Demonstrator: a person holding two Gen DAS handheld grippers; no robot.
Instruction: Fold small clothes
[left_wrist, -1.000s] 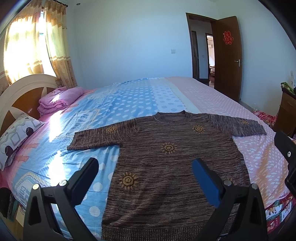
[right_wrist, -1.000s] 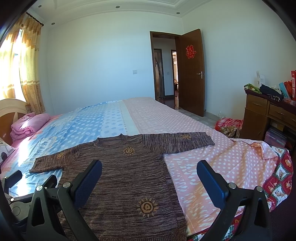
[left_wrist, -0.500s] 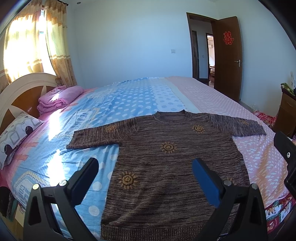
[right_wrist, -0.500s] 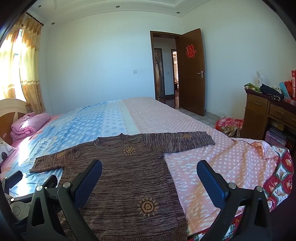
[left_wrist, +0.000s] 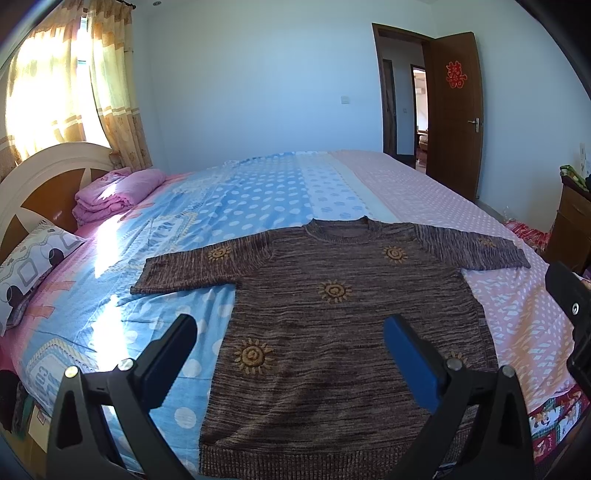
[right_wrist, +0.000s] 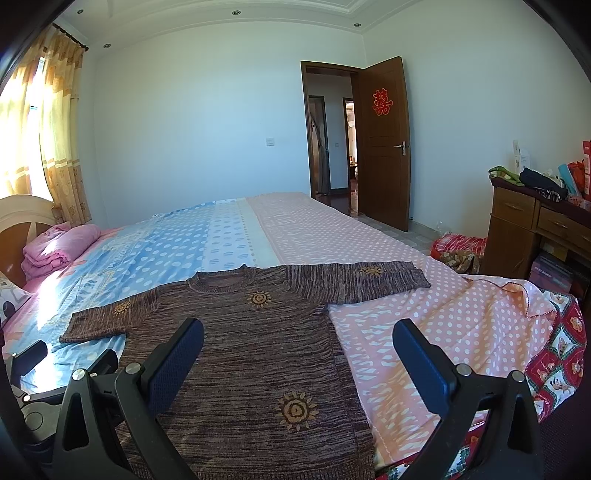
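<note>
left view: brown sweater (left_wrist: 343, 314) is laid flat, sleeves spread, on bed (left_wrist: 258, 199); left gripper (left_wrist: 288, 332) is held released above the hem, nothing gripped.
right view: right gripper (right_wrist: 299, 343) is spread wide, empty, over the sweater's right side.
risk: knit may be bunched if only one layer is pinched.
room: bed edge is met just right of the sweater sleeve; open sheet is left beyond the collar.

the left tongs (left_wrist: 288, 350) have shifted slightly, so the sweater (left_wrist: 343, 332) sits marginally further left in view
</note>
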